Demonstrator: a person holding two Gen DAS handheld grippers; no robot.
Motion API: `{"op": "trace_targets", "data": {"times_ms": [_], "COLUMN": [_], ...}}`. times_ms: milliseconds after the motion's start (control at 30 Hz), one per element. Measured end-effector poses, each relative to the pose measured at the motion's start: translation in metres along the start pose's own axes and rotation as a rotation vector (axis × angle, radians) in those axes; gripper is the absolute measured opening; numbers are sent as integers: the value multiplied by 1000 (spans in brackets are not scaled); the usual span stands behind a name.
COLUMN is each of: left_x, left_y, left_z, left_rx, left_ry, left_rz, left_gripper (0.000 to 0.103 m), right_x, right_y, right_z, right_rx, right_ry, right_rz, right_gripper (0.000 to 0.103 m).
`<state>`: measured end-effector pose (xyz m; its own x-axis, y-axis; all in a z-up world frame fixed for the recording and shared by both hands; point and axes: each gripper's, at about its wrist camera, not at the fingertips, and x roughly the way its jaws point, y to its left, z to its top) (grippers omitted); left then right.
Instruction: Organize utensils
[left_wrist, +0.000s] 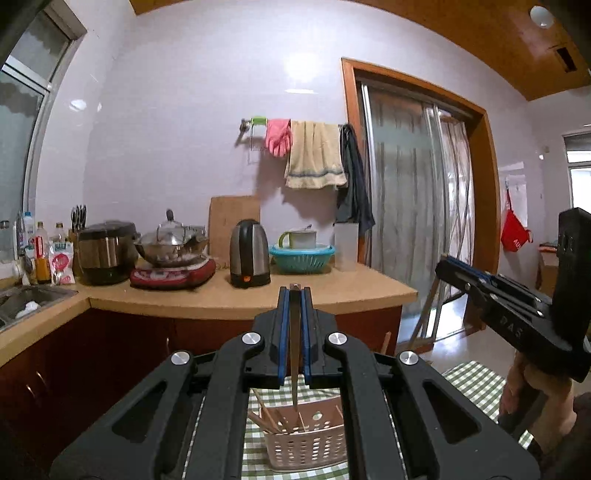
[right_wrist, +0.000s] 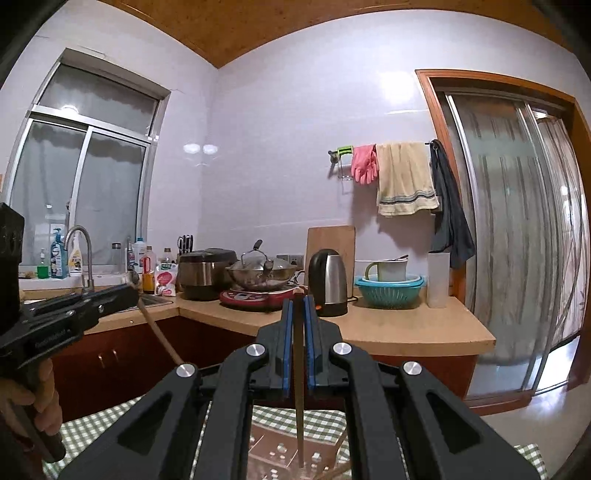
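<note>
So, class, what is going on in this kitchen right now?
A person holds a hand-held gripper in each hand. The left hand-held gripper is shut on a chopstick that hangs down over a pink perforated utensil basket on a green checked tablecloth. The right hand-held gripper is shut on another chopstick.

A basket (left_wrist: 304, 439) stands on a cloth (left_wrist: 476, 384) at 6 o'clock, chopsticks (left_wrist: 264, 419) in it. Behind it runs the tabletop (left_wrist: 258, 299): at 12 o'clock a kettle (left_wrist: 249, 254), at 1 o'clock a colander (left_wrist: 302, 257) holding a cup (left_wrist: 301, 238), at 10 o'clock a cooker (left_wrist: 105, 251), at 9 o'clock the sink (left_wrist: 26, 301)
</note>
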<state>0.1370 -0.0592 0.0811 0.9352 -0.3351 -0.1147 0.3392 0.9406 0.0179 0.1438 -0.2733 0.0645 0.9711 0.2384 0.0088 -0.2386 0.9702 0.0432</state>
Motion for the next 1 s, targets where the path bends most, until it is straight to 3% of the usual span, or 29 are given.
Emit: {"op": "trace_targets", "data": {"times_ms": [533,633,700,1000], "left_x": [70,73,73,51], "left_y": [19,22,22,17], "left_z": [-73,-79,-80,-67], "left_rx": [-39,-58,-62,-41], "left_ry": [204,219,221,148], "left_rz": [2,5,8,40], "left_gripper": [7,9,18,66], "right_x": [54,56,55,39], "right_y": [-10,-11,-12,-3], "right_z": [-81,-85,-86,-70], "right_rx": [57,60,60,36], "right_ry": [186,201,203,182], "right_rz": [-21,-24,-29,-43], "right_gripper": [7,13,30,66]}}
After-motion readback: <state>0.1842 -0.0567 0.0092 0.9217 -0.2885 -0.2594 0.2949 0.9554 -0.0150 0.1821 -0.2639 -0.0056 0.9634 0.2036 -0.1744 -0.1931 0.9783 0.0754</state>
